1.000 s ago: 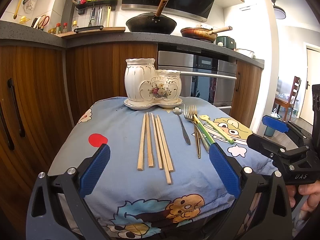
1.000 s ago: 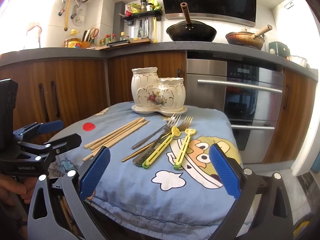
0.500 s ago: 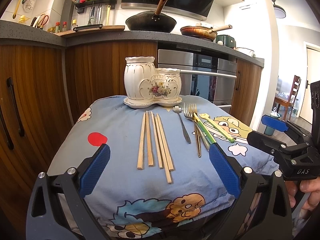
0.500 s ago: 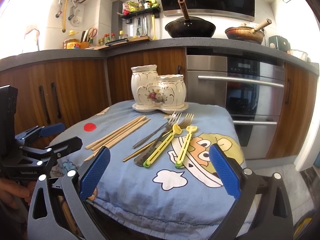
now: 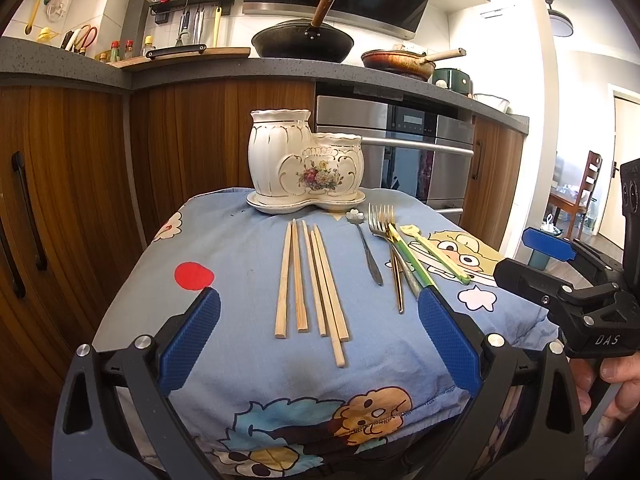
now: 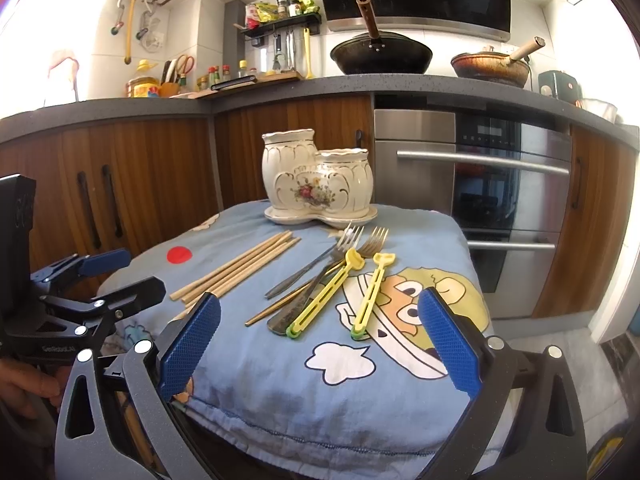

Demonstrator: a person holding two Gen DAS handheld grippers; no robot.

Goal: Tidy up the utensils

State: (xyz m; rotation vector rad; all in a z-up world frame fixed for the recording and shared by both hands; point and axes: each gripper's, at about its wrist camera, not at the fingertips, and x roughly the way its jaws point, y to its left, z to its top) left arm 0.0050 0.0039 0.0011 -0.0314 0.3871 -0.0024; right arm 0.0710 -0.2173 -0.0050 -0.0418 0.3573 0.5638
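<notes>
A white two-cup ceramic holder (image 5: 306,162) (image 6: 316,178) with a flower print stands on its saucer at the back of a cloth-covered table (image 5: 240,248). Several wooden chopsticks (image 5: 310,280) (image 6: 240,266) lie side by side in front of it. To their right lie a small spoon (image 5: 368,246), forks (image 5: 384,220) (image 6: 362,238) and two yellow-green plastic utensils (image 5: 436,254) (image 6: 370,290). My left gripper (image 5: 318,338) hangs open at the table's near edge, in line with the chopsticks. My right gripper (image 6: 318,338) is open near the yellow-green utensils, holding nothing.
Wooden cabinets (image 5: 72,184) and a grey counter (image 5: 200,68) with a black wok (image 5: 302,42) and a pan (image 5: 398,64) stand behind the table. A steel oven (image 6: 508,200) sits to the right. A hand (image 5: 616,372) holds the right gripper's handle.
Both views have dipped very slightly; the holder sits a little higher in frame. Both grippers stay open and nothing on the table has moved.
</notes>
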